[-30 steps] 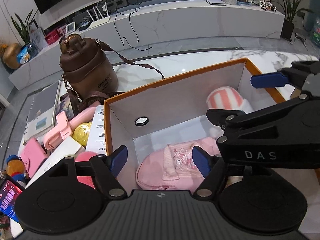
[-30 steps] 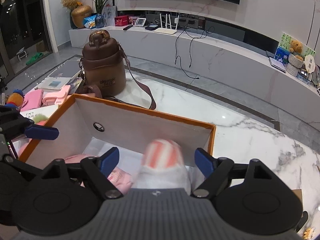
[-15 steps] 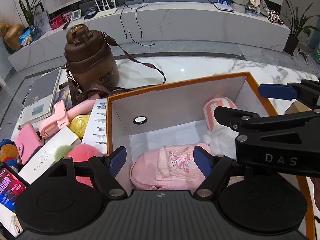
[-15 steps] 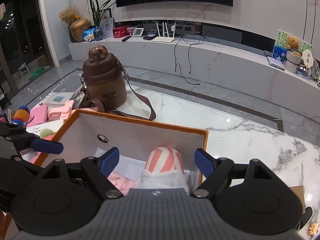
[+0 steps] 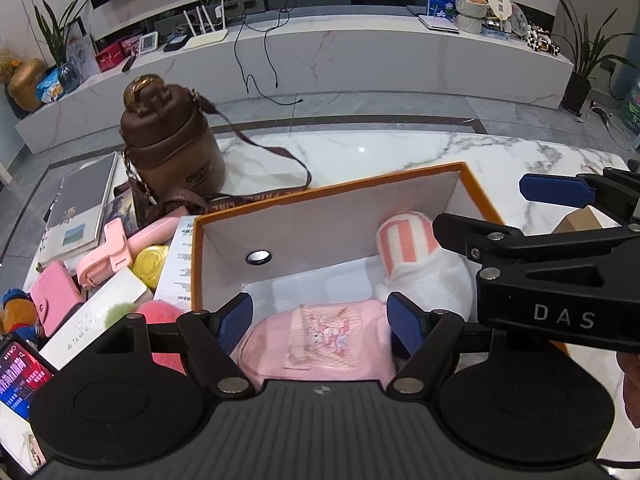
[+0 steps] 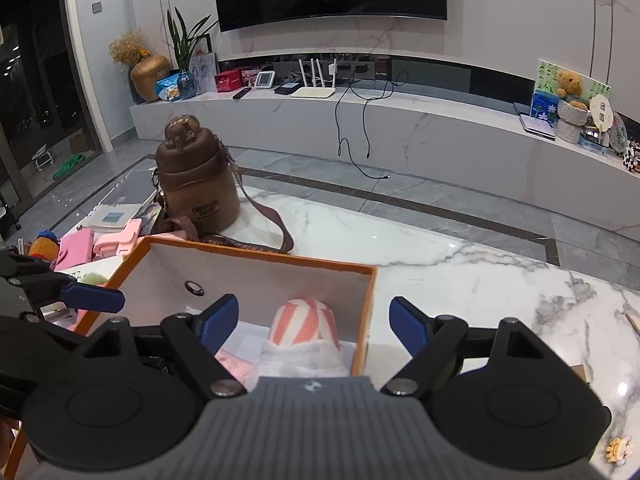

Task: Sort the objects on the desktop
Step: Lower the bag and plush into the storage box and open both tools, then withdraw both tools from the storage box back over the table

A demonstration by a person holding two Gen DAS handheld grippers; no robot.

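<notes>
An orange-rimmed white box (image 5: 332, 216) stands on the marble table, also in the right wrist view (image 6: 256, 268). Inside lie a pink pouch with a cartoon print (image 5: 316, 340) and a white plush with a pink-striped end (image 5: 408, 248), also in the right wrist view (image 6: 304, 332). My left gripper (image 5: 320, 320) is open and empty above the pouch. My right gripper (image 6: 314, 320) is open and empty above the plush; it shows in the left wrist view (image 5: 520, 216) at the box's right side.
A brown bottle with a strap (image 5: 172, 148) stands behind the box. Left of the box lie a notebook (image 5: 80, 208), a pink clip (image 5: 116, 252), a yellow round thing (image 5: 150, 260), a pink card case (image 5: 56, 296), a white box (image 5: 96, 316) and a phone (image 5: 20, 376).
Both grippers have risen and drawn back from the box, staying open. The striped plush, blurred a second ago, now lies still in the box.
</notes>
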